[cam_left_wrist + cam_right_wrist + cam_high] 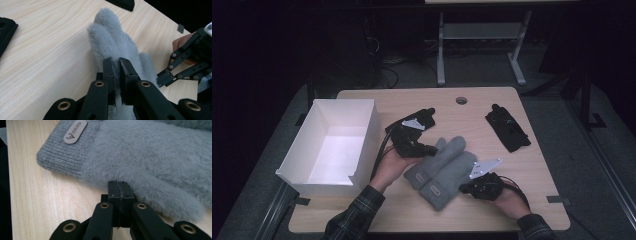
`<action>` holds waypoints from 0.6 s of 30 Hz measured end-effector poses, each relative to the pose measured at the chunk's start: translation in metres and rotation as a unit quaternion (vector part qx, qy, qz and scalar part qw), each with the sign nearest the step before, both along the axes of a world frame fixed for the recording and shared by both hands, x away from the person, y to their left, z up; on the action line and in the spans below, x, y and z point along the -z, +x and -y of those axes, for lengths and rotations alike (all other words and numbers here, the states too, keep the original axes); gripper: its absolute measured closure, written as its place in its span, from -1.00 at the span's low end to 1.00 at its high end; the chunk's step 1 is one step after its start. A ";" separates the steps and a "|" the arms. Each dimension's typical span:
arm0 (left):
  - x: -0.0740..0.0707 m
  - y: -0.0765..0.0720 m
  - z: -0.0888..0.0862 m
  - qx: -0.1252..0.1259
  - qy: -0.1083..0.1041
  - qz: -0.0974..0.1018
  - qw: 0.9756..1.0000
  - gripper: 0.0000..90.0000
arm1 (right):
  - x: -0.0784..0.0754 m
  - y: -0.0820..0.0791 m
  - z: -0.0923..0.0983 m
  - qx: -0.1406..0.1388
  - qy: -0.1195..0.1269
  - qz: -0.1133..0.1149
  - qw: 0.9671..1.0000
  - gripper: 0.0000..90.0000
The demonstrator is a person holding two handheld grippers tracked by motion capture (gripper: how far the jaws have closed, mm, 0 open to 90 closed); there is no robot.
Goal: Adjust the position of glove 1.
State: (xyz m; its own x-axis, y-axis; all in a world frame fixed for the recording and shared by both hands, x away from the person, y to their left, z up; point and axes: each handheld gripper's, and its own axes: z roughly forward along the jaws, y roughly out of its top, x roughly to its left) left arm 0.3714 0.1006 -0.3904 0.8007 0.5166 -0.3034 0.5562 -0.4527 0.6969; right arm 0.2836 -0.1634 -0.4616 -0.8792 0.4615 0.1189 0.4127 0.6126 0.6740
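We see the left gripper [116, 62] with its jaws almost closed, pinching the fuzzy edge of the grey mittens [441, 170], which lie in the middle of the table [492, 210]. The right gripper [119, 185] has its jaws pressed fully together, tips touching the lower mitten's fluffy edge.

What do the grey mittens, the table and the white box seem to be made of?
The grey mittens look like fuzzy fleece or brushed yarn, with a ribbed knit cuff and a smooth tan patch, perhaps leather. The table looks like pale wood or laminate with visible grain and a matte finish. The white box seems to be thin, matte cardboard with folded walls.
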 end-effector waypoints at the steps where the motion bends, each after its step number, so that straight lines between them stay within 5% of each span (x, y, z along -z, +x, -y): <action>1: -0.001 0.000 0.000 0.002 0.000 0.000 1.000 0.87 | 0.000 0.000 0.000 -0.001 0.000 0.001 1.000 1.00; 18: 0.006 -0.020 0.037 0.034 0.018 0.000 0.999 0.86 | 0.002 0.016 -0.018 0.006 0.002 0.018 1.000 1.00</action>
